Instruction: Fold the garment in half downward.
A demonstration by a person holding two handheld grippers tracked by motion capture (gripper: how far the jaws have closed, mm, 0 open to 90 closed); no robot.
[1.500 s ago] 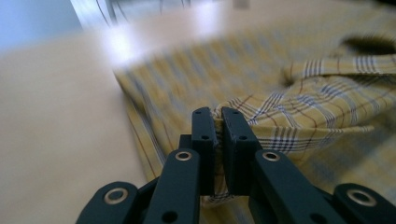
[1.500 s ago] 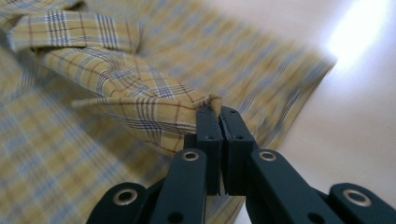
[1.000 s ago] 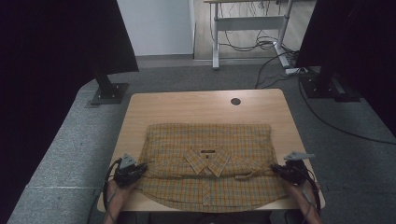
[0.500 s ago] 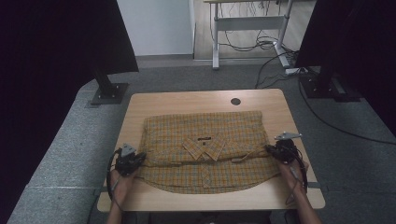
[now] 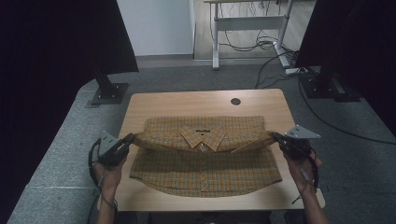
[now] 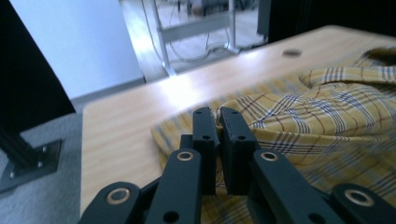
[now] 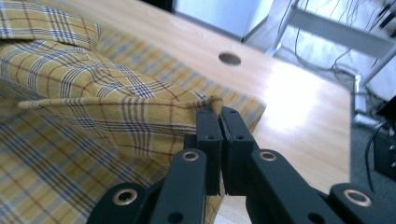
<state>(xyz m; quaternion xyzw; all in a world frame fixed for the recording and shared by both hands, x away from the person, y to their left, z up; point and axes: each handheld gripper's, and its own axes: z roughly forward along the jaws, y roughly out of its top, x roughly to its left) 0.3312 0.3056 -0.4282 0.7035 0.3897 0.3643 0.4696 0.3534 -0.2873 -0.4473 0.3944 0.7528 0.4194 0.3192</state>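
A yellow plaid shirt (image 5: pixel 205 161) lies on the wooden table (image 5: pixel 187 102), collar side up. Its upper part is lifted off the table and stretched between my two grippers. My left gripper (image 5: pixel 132 138) is shut on the shirt's left shoulder corner; the left gripper view has its jaws pinching the plaid cloth (image 6: pixel 299 116) at the tips (image 6: pixel 217 112). At the right, my right gripper (image 5: pixel 272 135) is shut on the other shoulder corner, with the cloth (image 7: pixel 116 112) pulled taut from its tips (image 7: pixel 218 112). The shirt's lower half still rests flat on the table.
A round cable hole (image 5: pixel 235 101) sits in the table's far right part. Black stands (image 5: pixel 109 88) flank the table on the grey floor, and a desk frame with cables (image 5: pixel 252 42) stands behind. A person's hands hold both grippers at the near corners.
Both grippers rose and moved away from the near edge, lifting the shirt's shoulder corners. The shirt's upper part went from lying flat to hanging taut between them.
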